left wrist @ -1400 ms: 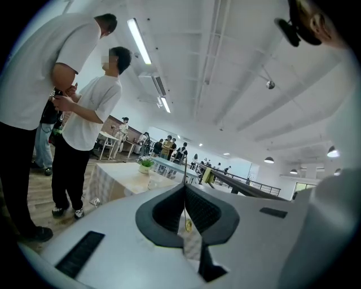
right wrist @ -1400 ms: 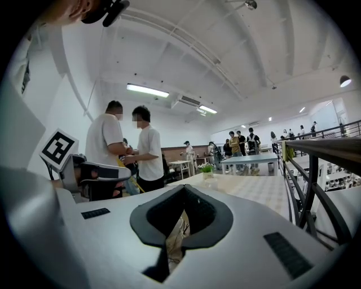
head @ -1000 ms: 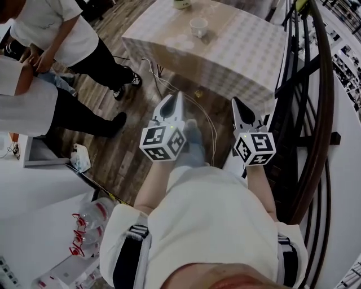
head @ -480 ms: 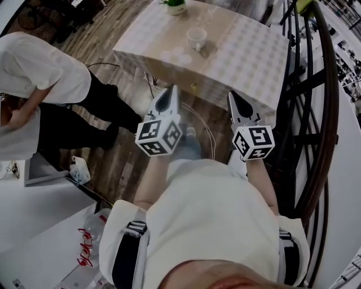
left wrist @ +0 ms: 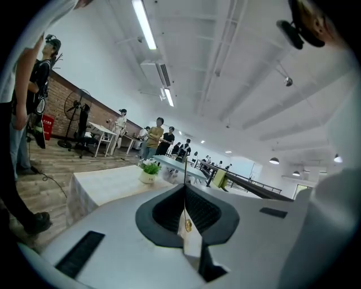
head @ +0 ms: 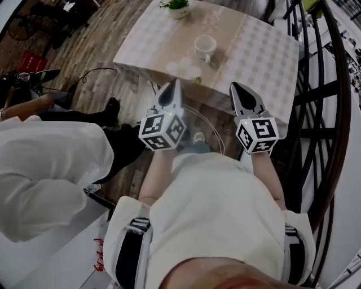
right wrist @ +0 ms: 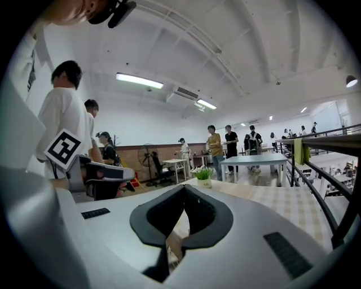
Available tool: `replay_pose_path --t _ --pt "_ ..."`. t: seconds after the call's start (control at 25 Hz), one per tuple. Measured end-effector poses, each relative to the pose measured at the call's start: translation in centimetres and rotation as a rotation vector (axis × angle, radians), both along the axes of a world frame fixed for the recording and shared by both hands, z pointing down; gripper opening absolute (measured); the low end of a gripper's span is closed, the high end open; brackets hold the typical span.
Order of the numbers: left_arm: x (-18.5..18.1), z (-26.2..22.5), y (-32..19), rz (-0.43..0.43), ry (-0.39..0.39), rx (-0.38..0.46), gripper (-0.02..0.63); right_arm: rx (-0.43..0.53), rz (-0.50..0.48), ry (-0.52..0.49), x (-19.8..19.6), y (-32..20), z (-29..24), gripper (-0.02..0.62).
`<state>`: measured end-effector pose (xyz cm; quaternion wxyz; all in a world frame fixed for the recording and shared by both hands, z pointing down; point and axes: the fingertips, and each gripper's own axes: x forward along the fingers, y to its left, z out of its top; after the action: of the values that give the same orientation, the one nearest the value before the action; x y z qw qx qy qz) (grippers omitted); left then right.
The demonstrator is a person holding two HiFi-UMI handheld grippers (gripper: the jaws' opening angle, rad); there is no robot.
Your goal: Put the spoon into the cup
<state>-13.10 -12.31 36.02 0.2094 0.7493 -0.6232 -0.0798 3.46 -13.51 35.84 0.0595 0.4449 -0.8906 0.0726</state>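
Where the checked counter (head: 256,53) stands at the far side of the scene, the white cup (head: 204,45) is seen upright on a plain runner along the counter's middle, well apart from both grippers. A small potted plant (head: 176,5) is set farther back on the same counter, at its far left edge; it is also seen beyond the jaws in the left gripper view (left wrist: 149,168) and in the right gripper view (right wrist: 203,174).

The left gripper (head: 175,84) is held nearer than the counter's near edge, pointed toward the counter, with its marker cube at the near end. Its jaws are shown brought together at the tips in its own view (left wrist: 185,185), and nothing is held between them. The right gripper (head: 236,86) is held beside it, to the right, pointed the same way. Its jaws are likewise closed tip to tip in its own view (right wrist: 184,186), with nothing gripped and only the hollow behind the tips left clear. Neither gripper is touching the counter or the cup.

Below the grippers a wooden floor (head: 107,53) is seen, with a thin cable lying across it near the counter. A dark metal railing (head: 322,84) is curved along the right side. At the near left, a person in a white top (head: 45,169) is bent over.
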Motion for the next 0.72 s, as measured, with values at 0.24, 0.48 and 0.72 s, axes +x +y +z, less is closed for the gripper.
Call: replay_pose_path --t 0.24,0.48,0.72 --pt "-2.7 1.6 -3.0 0.041 0.013 -0.015 0.005 -0.009 0.049 0.016 -2.2 -2.3 1.4 0.000" --pt "-0.9 3.4 -8.7 0.054 0.020 -0.045 0.005 -0.038 0.054 0.034 -0.4 -7.6 3.3 0.000" --pt "-2.0 3.2 -11.4 0.078 0.026 -0.055 0.005 -0.062 0.086 0.050 -1.1 -9.0 3.4 0.000"
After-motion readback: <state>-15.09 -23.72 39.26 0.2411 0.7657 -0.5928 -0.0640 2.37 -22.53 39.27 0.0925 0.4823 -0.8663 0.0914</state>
